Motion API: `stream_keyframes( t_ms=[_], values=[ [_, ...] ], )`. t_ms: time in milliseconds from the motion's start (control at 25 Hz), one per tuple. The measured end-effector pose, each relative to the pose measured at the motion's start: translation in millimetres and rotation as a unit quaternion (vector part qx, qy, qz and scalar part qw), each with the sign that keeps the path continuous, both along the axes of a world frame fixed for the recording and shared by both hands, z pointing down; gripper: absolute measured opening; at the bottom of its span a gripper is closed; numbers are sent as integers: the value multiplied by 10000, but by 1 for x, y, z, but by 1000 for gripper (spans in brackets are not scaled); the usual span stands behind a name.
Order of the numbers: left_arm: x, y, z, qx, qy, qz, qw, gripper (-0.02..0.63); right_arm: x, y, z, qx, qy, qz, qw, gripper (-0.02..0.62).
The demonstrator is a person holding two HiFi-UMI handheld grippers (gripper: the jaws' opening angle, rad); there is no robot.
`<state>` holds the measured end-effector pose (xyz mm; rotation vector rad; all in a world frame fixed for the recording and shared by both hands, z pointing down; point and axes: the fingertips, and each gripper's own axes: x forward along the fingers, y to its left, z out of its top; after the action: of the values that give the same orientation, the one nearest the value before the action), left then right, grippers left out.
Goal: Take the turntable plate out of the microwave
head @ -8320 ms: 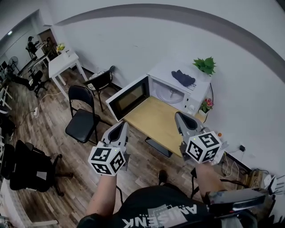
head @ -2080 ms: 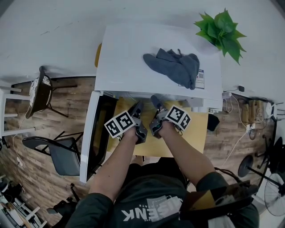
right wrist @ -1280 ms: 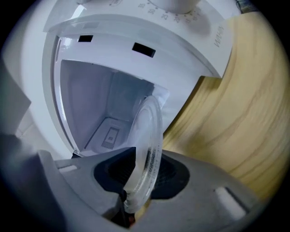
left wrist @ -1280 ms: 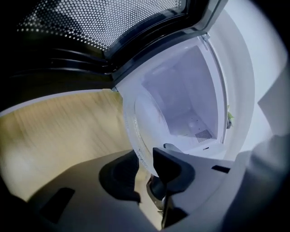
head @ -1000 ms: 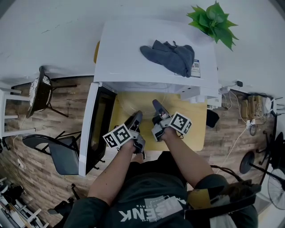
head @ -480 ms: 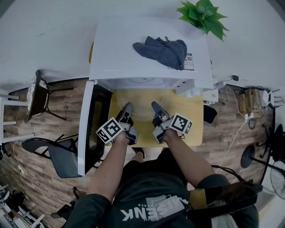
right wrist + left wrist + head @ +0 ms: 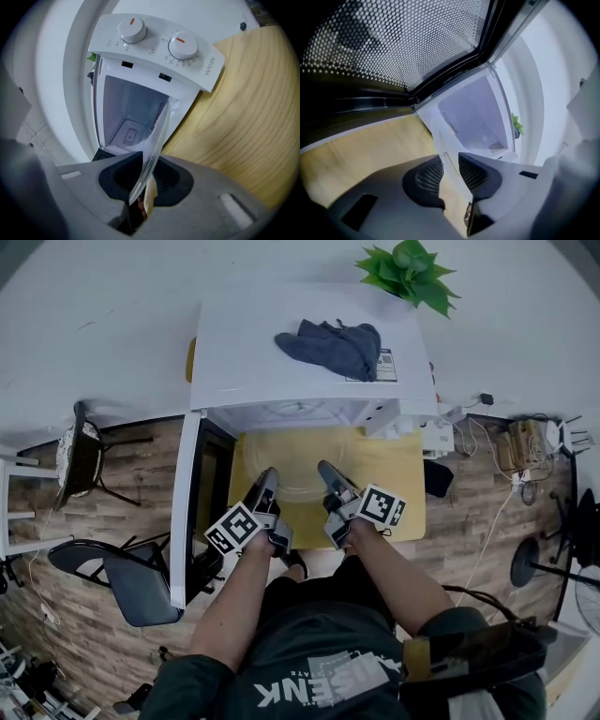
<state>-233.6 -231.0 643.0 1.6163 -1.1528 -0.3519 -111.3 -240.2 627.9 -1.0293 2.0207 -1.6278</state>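
Drawn outward, round glass plate (image 7: 298, 472) pinched by left gripper (image 7: 450, 160) and just-widened right gripper (image 7: 148, 165).

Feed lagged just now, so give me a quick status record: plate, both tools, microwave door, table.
plate: clear turntable plate in front of the microwave opening, over the wooden table
left tool: jaws on the plate's near rim
right tool: rim between its jaws, which have just opened slightly
door: open, on the left tool's side
microwave top: grey cloth, potted plant
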Motion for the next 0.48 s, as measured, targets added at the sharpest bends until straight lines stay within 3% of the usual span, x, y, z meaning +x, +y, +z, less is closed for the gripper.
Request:
stream_keyframes(
  t_ms=[480],
  values=[
    [5,33,-36,356,-33,367,9987,103,3,38,-39,367,51,124,9992,71]
  ],
)
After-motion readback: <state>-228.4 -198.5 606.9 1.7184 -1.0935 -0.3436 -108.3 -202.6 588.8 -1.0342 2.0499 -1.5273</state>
